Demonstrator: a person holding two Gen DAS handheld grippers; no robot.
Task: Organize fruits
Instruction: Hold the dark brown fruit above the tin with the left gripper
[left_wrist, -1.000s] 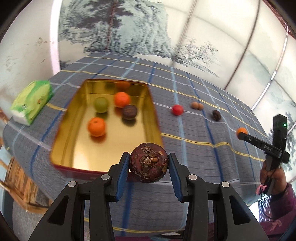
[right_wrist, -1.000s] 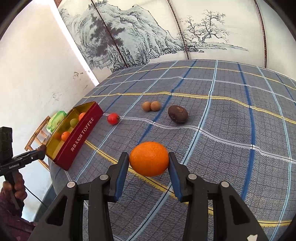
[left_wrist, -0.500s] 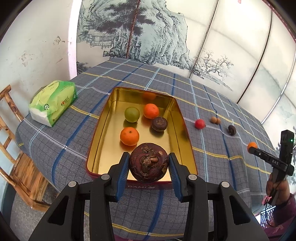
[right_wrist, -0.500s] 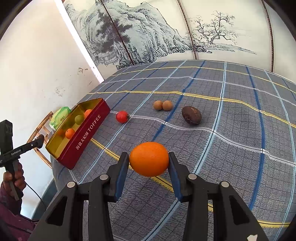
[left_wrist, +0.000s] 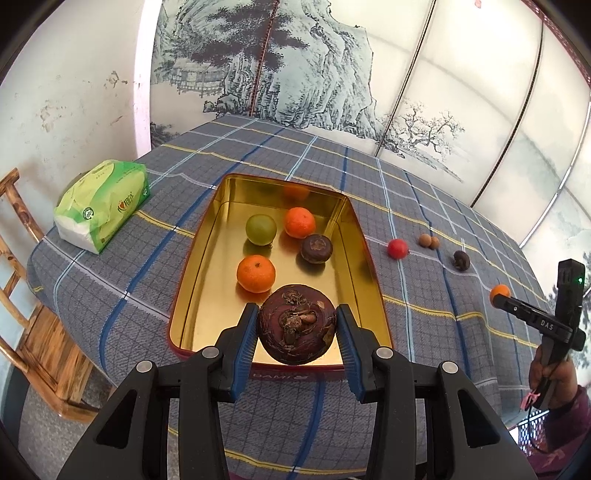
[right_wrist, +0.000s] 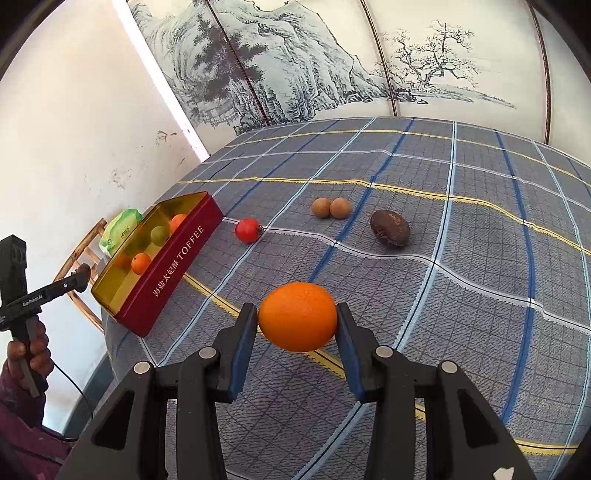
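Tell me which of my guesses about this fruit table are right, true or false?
1. The left tongs hold a dark brown fruit. True.
2. The right tongs are empty. False: they grip an orange.
3. The tin holds four fruits. True.
4. The red fruit lies in the tin. False: it lies on the cloth.
5. The two small tan fruits sit apart. False: they touch.
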